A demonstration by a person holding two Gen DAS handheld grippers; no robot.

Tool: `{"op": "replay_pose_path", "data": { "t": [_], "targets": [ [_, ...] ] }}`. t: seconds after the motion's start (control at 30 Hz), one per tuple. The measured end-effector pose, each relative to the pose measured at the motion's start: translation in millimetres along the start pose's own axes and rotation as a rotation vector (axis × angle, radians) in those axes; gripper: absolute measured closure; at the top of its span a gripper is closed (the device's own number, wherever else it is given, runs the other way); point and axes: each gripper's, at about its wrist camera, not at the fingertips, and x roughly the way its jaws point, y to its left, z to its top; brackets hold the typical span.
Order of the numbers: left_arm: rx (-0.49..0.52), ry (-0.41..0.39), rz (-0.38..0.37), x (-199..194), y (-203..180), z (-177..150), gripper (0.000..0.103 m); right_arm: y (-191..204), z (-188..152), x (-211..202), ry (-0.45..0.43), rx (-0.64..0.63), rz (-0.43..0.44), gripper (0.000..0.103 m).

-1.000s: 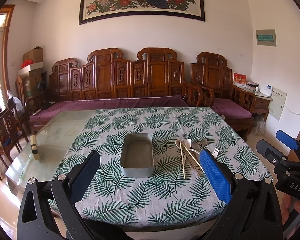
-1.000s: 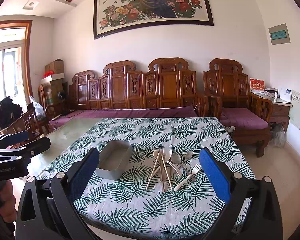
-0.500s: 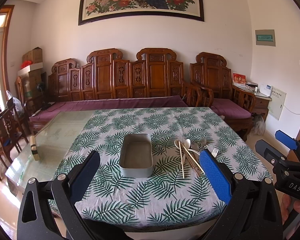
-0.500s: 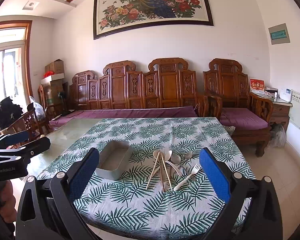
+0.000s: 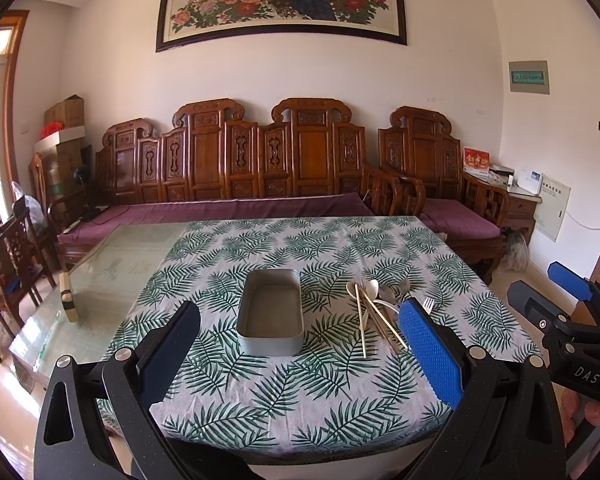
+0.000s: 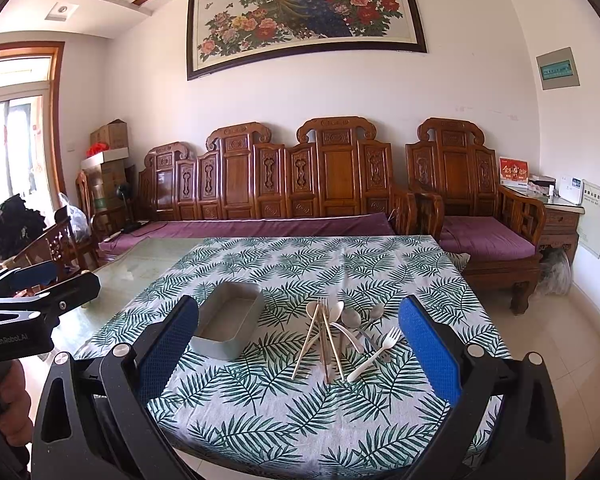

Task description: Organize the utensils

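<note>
A grey rectangular tin [image 5: 271, 312] [image 6: 229, 322] sits empty on the leaf-print tablecloth [image 5: 300, 392] [image 6: 300, 400]. To its right lies a heap of utensils [image 5: 374, 312] [image 6: 338, 334]: pale chopsticks, white spoons, metal spoons and a white fork [image 6: 374, 354]. My left gripper [image 5: 300, 354] is open, held back from the table's near edge, facing the tin. My right gripper [image 6: 298, 356] is open too, short of the near edge, facing the utensils. Nothing is between either pair of fingers. Each gripper shows at the side of the other's view.
The cloth covers the right part of a glass-topped table [image 5: 112, 268]; a small block [image 5: 68, 298] stands on the bare glass at left. A carved wooden bench [image 5: 240, 184] with purple cushions runs behind the table. Wooden chairs [image 5: 8, 264] stand at left.
Both views have barely shifted; the table sits a touch lower and closer in the left wrist view. Both grippers stay open and empty.
</note>
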Motion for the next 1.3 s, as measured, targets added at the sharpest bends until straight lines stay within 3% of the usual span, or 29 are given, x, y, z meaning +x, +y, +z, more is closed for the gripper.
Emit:
{"op": "replay_pose_path", "data": {
  "t": [0.57,0.93,1.0,1.03,1.07,1.3],
  "targets": [
    [0.002,0.006,-0.007,0,-5,-1,0.006,3,5,-2,0.002,0.001,0.0,0.002],
    [0.028,0.103,-0.031,45,-2,-16,0.006,-16,-9,20,0.028,0.002,0.018,0.003],
    [0.036,0.121,-0.038,56,-3,-18,0.006,-20,-11,31,0.042,-0.003,0.028,0.009],
    [0.04,0.131,-0.045,61,-2,-19,0.006,-22,-12,35,0.05,-0.005,0.04,0.024],
    [0.044,0.141,-0.052,67,-3,-20,0.006,-26,-13,44,0.068,-0.007,0.05,0.031],
    [0.061,0.212,-0.111,117,-6,-26,0.006,-52,-26,96,0.144,0.009,0.068,0.045]
  ]
}}
